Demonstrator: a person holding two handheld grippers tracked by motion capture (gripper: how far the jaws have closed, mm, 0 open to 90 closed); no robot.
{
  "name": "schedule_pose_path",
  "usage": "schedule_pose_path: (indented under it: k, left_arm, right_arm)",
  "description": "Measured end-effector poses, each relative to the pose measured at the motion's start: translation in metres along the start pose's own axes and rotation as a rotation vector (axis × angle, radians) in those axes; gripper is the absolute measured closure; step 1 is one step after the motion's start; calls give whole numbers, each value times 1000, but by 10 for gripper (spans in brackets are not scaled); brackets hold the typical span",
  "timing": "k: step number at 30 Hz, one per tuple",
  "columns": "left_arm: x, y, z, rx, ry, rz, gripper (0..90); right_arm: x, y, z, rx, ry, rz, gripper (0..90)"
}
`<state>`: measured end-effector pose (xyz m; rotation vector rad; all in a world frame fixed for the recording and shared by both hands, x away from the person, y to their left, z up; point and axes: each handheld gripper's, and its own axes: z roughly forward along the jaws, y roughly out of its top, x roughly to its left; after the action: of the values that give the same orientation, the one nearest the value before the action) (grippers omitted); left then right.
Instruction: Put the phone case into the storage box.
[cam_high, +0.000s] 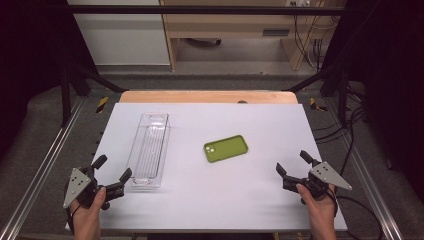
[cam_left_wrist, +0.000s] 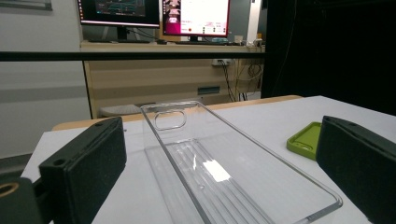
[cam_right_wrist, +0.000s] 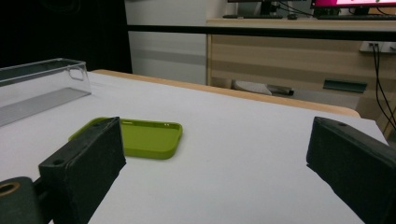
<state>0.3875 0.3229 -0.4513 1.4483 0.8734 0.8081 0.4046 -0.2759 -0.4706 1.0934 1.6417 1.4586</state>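
A green phone case (cam_high: 226, 148) lies flat near the middle of the white table (cam_high: 260, 200), camera cutout at its left end. A long clear plastic tray (cam_high: 148, 150) stands empty to its left, running front to back. My left gripper (cam_high: 113, 169) is open at the front left, just short of the tray's near end; the tray (cam_left_wrist: 219, 172) lies between its jaws ahead. My right gripper (cam_high: 295, 163) is open at the front right, with the case (cam_right_wrist: 140, 137) ahead and to the left of it. Nothing is held.
The table's wooden far edge (cam_high: 207, 96) borders a gap, with desks and cables (cam_high: 310, 45) beyond. Metal rails (cam_high: 45, 160) and black frame posts flank both sides. Monitors (cam_left_wrist: 154, 14) stand on a desk at the back.
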Motion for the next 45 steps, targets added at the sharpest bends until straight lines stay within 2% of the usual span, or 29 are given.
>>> schedule_pose_path:
  k: [2,5,9,15,22,24,26,29,32,36,41,45]
  left_arm:
    - [-1,1,-1,-4,-1,-4,13]
    - [-1,2,-1,-14,-2,-7,13]
    - [1,1,-2,-11,8,-13,12]
    - [1,1,-3,-14,19,-14,12]
    - [8,1,-7,-28,38,-40,12]
    - [7,1,-6,-25,38,-31,12]
    - [7,1,-5,-15,33,-15,12]
    - [6,1,-4,-13,32,-11,13]
    - [6,1,-4,-13,34,-17,13]
    - [6,1,-5,-15,39,-24,13]
    - [7,1,-6,-19,45,-33,13]
    - [7,2,-7,-23,40,-34,13]
  right_arm:
    - [0,-1,2,23,-8,9,84]
    - [1,-2,4,62,-23,2,83]
    - [4,-3,5,73,-34,14,66]
    - [14,0,7,158,39,60,71]
    - [24,4,13,211,40,34,104]
    - [27,4,16,216,49,7,109]
    - [32,4,21,246,58,-13,109]
    - [34,7,27,273,67,-28,118]
    - [34,13,34,297,61,-34,127]
    - [28,23,48,336,20,-61,128]
    - [25,40,63,389,10,-86,145]
    - [24,53,75,419,14,-78,143]
